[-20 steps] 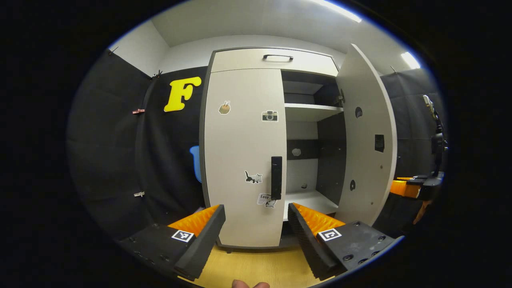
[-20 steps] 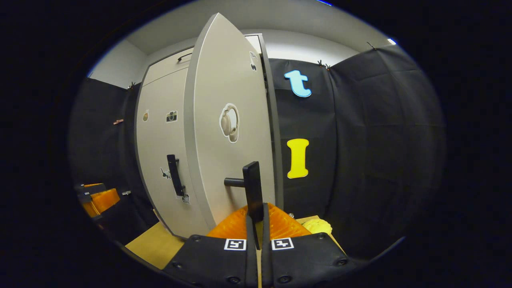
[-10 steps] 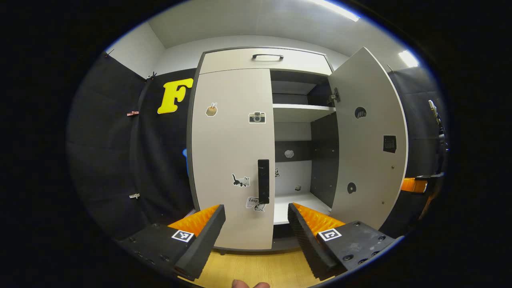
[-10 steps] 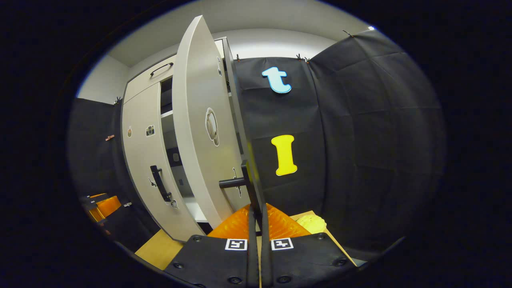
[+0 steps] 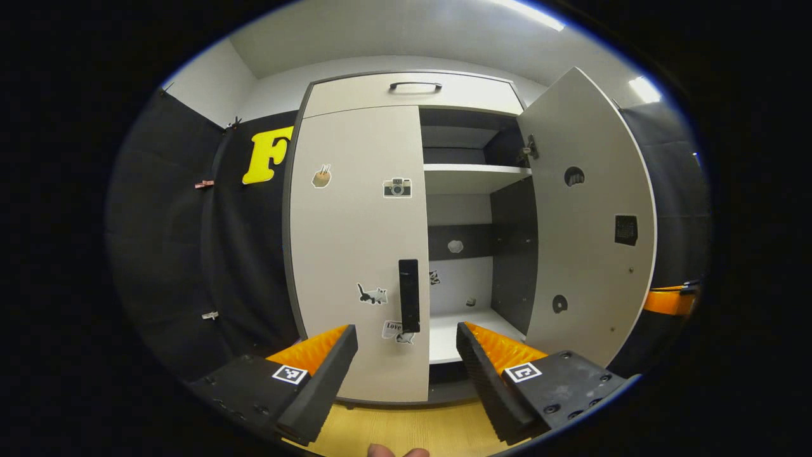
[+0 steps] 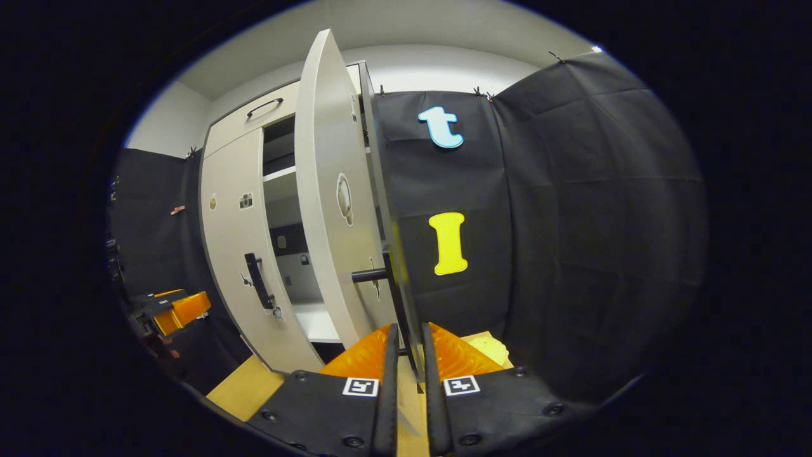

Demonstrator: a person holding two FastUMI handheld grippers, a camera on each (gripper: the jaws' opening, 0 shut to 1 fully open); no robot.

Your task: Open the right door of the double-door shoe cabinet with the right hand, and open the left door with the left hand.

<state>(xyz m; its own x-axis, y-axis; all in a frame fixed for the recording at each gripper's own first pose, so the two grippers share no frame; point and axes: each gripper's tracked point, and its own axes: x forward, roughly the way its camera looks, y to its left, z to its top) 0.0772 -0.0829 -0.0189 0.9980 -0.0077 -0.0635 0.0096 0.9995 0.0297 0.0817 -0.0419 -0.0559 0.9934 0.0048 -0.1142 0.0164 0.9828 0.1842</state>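
The grey shoe cabinet's right door (image 5: 587, 216) stands swung wide open, showing the shelves (image 5: 476, 170) inside. Its left door (image 5: 355, 241) is closed, with a black vertical handle (image 5: 409, 295) near its inner edge. My left gripper (image 5: 406, 355) is open, a short way in front of and just below that handle, touching nothing. In the right gripper view, the right door's black handle (image 6: 396, 285) runs down between the fingers of my right gripper (image 6: 409, 355). Those fingers have parted slightly and stand a little off the bar.
A drawer with a black handle (image 5: 415, 86) tops the cabinet. The floor (image 5: 393, 431) is light wood. A pale yellow object (image 6: 491, 348) lies on the floor right of the open door. Black cloth walls stand close on both sides. My left gripper (image 6: 181, 308) shows far left.
The right door swung further open with the right gripper on its handle. The right fingers then spread slightly off the bar. The left gripper stayed open and shifted slightly right, toward the left door handle.
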